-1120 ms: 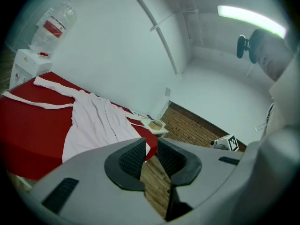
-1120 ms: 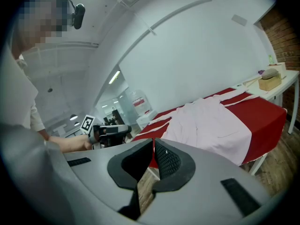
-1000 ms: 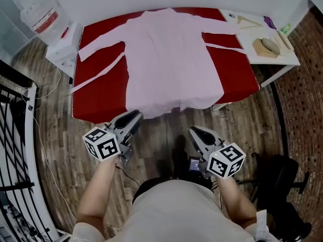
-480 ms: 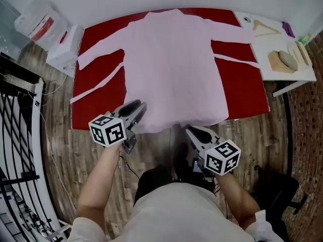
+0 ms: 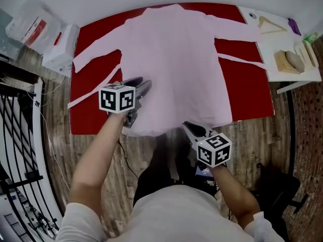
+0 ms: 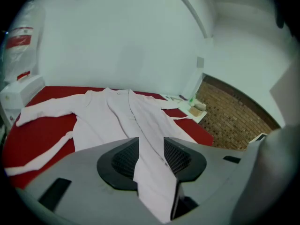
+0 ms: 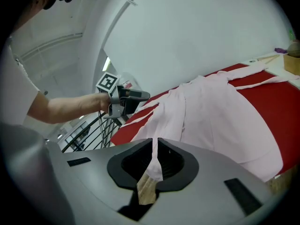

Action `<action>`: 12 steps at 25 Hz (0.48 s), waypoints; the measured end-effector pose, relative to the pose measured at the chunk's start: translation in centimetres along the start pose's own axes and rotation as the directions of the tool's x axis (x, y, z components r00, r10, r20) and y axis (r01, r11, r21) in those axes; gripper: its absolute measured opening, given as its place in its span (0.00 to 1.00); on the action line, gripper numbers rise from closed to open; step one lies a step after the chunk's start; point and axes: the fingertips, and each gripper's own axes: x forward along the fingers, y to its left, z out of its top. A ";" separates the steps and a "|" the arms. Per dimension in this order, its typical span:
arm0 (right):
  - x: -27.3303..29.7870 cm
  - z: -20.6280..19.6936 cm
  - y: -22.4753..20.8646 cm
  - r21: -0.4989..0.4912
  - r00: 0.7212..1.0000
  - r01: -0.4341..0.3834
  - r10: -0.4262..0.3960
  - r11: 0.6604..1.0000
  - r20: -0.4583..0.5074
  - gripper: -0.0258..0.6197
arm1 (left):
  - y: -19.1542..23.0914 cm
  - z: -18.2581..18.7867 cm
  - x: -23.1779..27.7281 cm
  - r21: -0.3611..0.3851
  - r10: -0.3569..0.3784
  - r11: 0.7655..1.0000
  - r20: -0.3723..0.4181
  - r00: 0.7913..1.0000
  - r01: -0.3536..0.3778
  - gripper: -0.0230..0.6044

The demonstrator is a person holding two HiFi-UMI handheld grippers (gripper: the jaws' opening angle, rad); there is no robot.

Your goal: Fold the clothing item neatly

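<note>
Garment (image 5: pixel 171 59) spread flat with sleeves out on the red table (image 5: pixel 247 89), its hem (image 5: pixel 161 127) at the near edge, where both lower corners lie within the person's reach. Right gripper (image 7: pixel 154 149): jaws together, pinching a fold of hem cloth that stands up between the pads. This grip probably serves to lift the lower right corner for a fold. Left gripper (image 6: pixel 151 153): held over the lower left of the garment, jaws about half apart, having just been opening. Pink cloth shows in the gap, but the pads do not press on it, so nothing is held. Likely step: the left gripper seeks its own hold before the hem is raised.
</note>
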 end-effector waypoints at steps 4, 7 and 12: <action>2.4 0.0 -1.0 0.005 0.999 0.046 -0.046 0.999 -0.011 0.06 | 2.9 2.3 3.6 0.232 0.013 0.973 -0.092 0.996 0.008 0.29; 3.8 -0.3 -1.5 0.017 0.997 0.076 -0.076 0.997 -0.033 0.06 | 4.3 3.6 6.3 0.479 0.006 0.873 -0.198 0.980 0.091 0.29; 6.4 -0.3 -3.2 0.038 0.986 0.159 -0.157 0.986 -0.051 0.15 | 6.4 4.9 10.8 0.562 0.009 0.809 -0.305 0.952 0.172 0.30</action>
